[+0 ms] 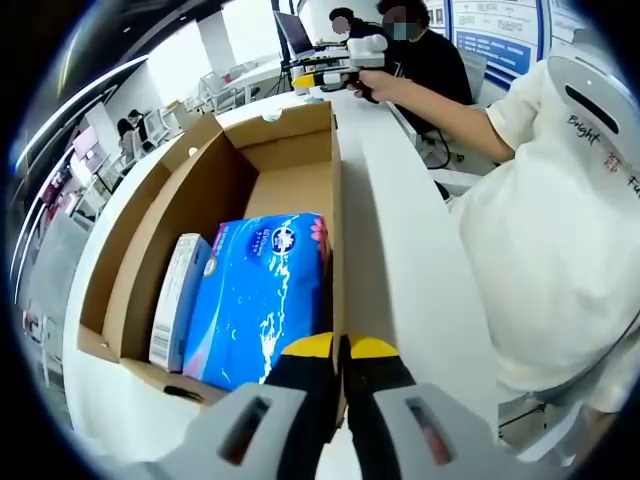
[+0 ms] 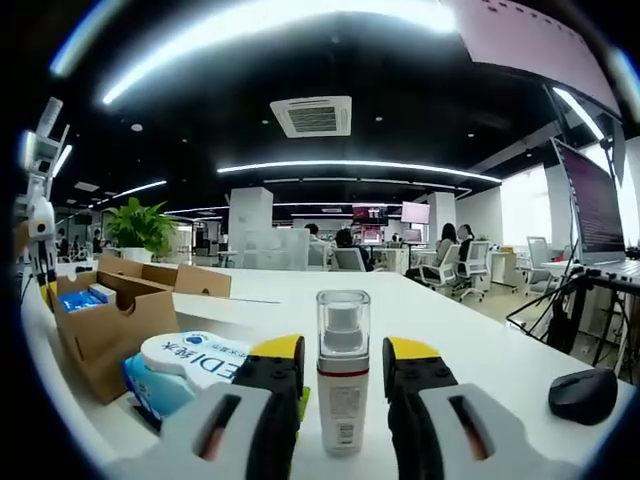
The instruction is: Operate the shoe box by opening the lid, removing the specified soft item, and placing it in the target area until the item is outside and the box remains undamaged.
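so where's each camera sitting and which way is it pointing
left gripper view: rides the left gripper, looking down into the open box at the blue pack; jaws shut on the box wall, the person's white sleeve at right.
right gripper view: rides the right gripper, looking level across the white table at an upright bottle standing between its open jaws.
shared: the box, and the left gripper at the right view's left edge.
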`<state>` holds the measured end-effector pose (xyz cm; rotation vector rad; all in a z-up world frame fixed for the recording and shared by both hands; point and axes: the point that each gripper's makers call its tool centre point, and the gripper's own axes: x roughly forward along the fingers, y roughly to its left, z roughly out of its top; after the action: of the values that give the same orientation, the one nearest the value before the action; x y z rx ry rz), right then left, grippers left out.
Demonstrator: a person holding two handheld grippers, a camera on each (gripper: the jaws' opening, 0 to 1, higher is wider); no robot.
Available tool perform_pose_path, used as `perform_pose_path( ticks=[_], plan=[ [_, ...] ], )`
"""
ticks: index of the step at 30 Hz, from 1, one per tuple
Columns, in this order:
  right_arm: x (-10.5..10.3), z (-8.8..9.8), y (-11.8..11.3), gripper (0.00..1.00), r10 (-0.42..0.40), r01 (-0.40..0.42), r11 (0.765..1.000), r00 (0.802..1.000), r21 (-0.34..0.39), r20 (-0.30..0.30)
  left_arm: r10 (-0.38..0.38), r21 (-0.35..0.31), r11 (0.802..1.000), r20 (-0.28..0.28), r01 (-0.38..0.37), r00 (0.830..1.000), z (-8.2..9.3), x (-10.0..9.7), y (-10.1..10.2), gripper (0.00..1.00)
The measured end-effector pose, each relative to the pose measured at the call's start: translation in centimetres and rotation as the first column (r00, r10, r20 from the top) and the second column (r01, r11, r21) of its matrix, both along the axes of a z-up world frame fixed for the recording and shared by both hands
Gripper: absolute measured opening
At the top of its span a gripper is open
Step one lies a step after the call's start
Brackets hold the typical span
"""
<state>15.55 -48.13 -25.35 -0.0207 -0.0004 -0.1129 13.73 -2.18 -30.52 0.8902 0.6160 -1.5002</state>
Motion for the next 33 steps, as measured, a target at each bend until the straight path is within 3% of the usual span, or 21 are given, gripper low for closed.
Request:
perform_pose_path(
  ticks=[7, 13, 15, 20, 25, 33],
  plan=[
    [-0.7, 1.8, 0.3, 0.4, 0.005, -0.007, 0.999, 0.999, 0.045, 0.046, 0.001, 0.0, 1.0, -0.001, -0.001, 1.0, 0.0, 0.0, 0.0, 0.01],
    [-1.6, 4.9, 1.1, 0.55, 0.0, -0.003, 0.999, 0.994, 0.031, 0.111, 0.003, -0.002, 1.0, -0.008, -0.003, 1.0, 0.0, 0.0, 0.1, 0.01],
    [-2.0, 6.0, 0.9, 0.59, -0.038, 0.036, 0.999, 0.991, 0.023, 0.126, 0.003, 0.0, 1.0, -0.007, -0.003, 1.0, 0.0, 0.0, 0.0, 0.01],
    [-2.8, 8.5, 2.1, 0.61, -0.032, 0.033, 0.999, 0.983, -0.003, 0.183, 0.001, -0.006, 1.0, -0.003, -0.001, 1.0, 0.1, 0.0, 0.0, 0.01],
    [-2.9, 10.7, 4.5, 0.61, 0.029, -0.018, 0.998, 0.975, -0.052, 0.22, 0.0, -0.005, 1.0, -0.002, 0.0, 1.0, 0.0, 0.0, 0.0, 0.01],
    [-2.4, 11.2, 5.7, 0.58, 0.048, -0.03, 0.996, 0.976, -0.086, 0.211, -0.002, -0.016, 1.0, 0.005, 0.002, 1.0, 0.1, 0.0, 0.0, 0.02]
  ],
)
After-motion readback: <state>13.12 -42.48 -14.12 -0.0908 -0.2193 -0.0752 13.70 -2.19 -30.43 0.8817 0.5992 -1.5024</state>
